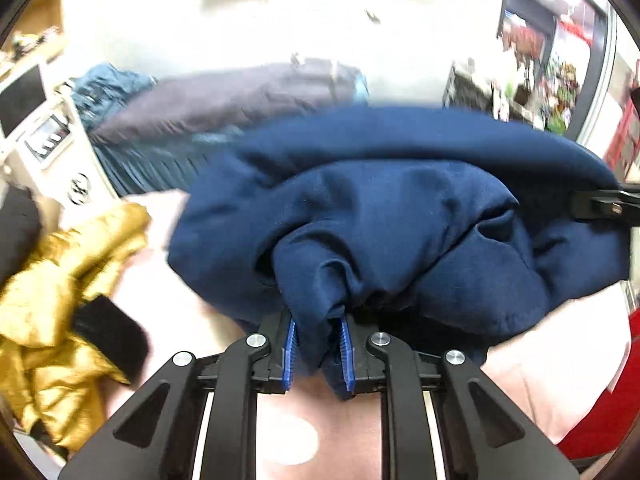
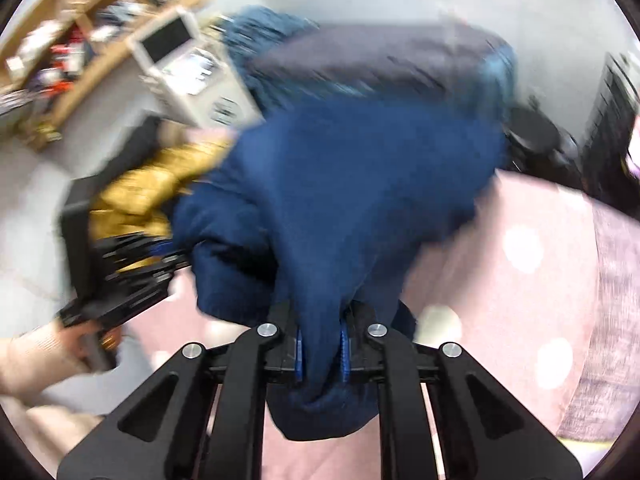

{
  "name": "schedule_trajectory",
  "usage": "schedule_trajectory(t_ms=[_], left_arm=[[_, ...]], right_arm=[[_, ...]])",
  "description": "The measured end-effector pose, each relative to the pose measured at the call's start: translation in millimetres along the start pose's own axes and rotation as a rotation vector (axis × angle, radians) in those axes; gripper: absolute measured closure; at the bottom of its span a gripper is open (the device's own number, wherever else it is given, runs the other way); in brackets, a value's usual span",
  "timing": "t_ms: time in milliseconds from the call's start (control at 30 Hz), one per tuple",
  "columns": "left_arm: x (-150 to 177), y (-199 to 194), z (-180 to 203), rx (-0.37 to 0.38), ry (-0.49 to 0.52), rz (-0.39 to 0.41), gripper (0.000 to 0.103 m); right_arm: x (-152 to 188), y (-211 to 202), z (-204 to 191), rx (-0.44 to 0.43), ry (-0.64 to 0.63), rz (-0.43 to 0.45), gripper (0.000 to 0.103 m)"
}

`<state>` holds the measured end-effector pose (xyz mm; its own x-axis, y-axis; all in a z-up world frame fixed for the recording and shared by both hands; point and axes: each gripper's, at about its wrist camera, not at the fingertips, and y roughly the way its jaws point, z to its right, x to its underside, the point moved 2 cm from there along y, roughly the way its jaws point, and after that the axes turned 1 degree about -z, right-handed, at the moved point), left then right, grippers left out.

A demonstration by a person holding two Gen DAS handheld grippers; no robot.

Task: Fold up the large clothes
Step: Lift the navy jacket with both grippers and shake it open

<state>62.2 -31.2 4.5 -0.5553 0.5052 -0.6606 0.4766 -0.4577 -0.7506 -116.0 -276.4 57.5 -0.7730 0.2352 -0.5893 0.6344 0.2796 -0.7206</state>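
Both grippers angle downward over the pink dotted bedcover (image 2: 520, 264). The left gripper (image 1: 318, 344) pinches a bunched fold of the navy sweatshirt (image 1: 380, 208), and the right gripper (image 2: 322, 350) clamps another soft, thick fold of it. The sweatshirt hangs crumpled between them. A shiny golden jacket (image 1: 52, 280) lies just beside it.

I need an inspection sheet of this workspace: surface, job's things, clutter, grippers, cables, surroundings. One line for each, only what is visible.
Surface: pink cover with pale dots.
Job's things: navy garment, bunched, one fold in each gripper.
Clutter: golden jacket to the left; grey and teal clothes piled behind.
Grippers: left gripper shut on the navy garment; right gripper shut on it too.
Cables: nothing seen.
Surroundings: white device with screen, wooden shelf with small items; blurred.
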Motion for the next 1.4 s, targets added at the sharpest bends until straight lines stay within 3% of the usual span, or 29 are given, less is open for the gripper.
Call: schedule_trajectory(t_ms=[167,300,367,433,533,600,633,700,733,833,900,933,1033,1100,1167,1233,1300,1400], left_arm=[[-45.4,-103.0,-32.6,-0.067,-0.073,0.209,0.087],[-78.8,-193.0,-39.9,-0.075,-0.097,0.405,0.087],[-101.7,-240.2,-44.6,-0.032,-0.116,0.518,0.088],[-124.5,-275.0,-44.4,0.027,-0.124,0.605,0.088],[-156.9,-337.3,-28.0,0.052,-0.050,0.789,0.097],[-176.4,-378.8,-13.0,0.050,-0.004,0.948,0.103],[-190.7,-394.0,-5.2,0.051,0.020,0.981,0.103],[-207.9,-402.4,2.9,0.071,0.022,0.939,0.103],[-219.0,-392.8,13.2,0.122,0.036,0.891,0.103],[-230.8,-332.1,44.1,0.149,0.088,0.703,0.095],[-223.8,-251.3,65.0,0.168,0.103,0.490,0.032],[-211.6,-207.8,66.4,0.160,0.083,0.414,0.023],[-173.1,-93.8,68.6,0.138,0.069,0.201,0.019],[-150.4,-38.5,60.3,0.076,0.057,0.072,0.019],[-120.7,4.9,52.3,0.028,0.049,-0.023,0.019],[-92.6,27.9,37.7,-0.008,0.031,-0.067,0.019],[-68.7,42.5,14.2,-0.025,-0.013,-0.133,0.010],[-23.7,48.2,-29.2,-0.062,-0.104,-0.218,0.009]], right_arm=[[-34.9,-88.4,-76.4,-0.188,-0.089,0.174,0.093],[-67.3,-168.8,-123.5,-0.425,-0.154,0.363,0.093],[-77.1,-200.8,-138.3,-0.496,-0.198,0.434,0.093],[-87.3,-244.2,-156.2,-0.647,-0.246,0.522,0.093],[-97.4,-288.9,-171.2,-0.727,-0.329,0.620,0.094],[-108.4,-309.4,-170.0,-0.731,-0.318,0.671,0.093],[-115.1,-309.5,-165.7,-0.713,-0.300,0.678,0.093],[-122.0,-299.8,-139.7,-0.623,-0.168,0.664,0.093],[-119.0,-293.8,-127.5,-0.596,-0.110,0.642,0.093],[-121.0,-228.0,-66.2,-0.317,0.103,0.518,0.091],[-103.5,-162.6,-14.7,-0.088,0.250,0.365,0.085],[-92.0,-134.2,8.1,-0.015,0.308,0.299,0.083],[-48.3,-50.8,75.6,0.154,0.499,0.086,0.073],[-14.9,-20.1,108.5,0.186,0.621,0.037,0.059],[11.7,-12.8,126.0,0.248,0.714,0.047,0.058],[27.6,-16.1,128.7,0.240,0.728,0.073,0.049],[36.2,-17.8,129.0,0.268,0.709,0.073,0.038],[59.6,-12.3,139.9,0.339,0.658,0.040,0.033]])
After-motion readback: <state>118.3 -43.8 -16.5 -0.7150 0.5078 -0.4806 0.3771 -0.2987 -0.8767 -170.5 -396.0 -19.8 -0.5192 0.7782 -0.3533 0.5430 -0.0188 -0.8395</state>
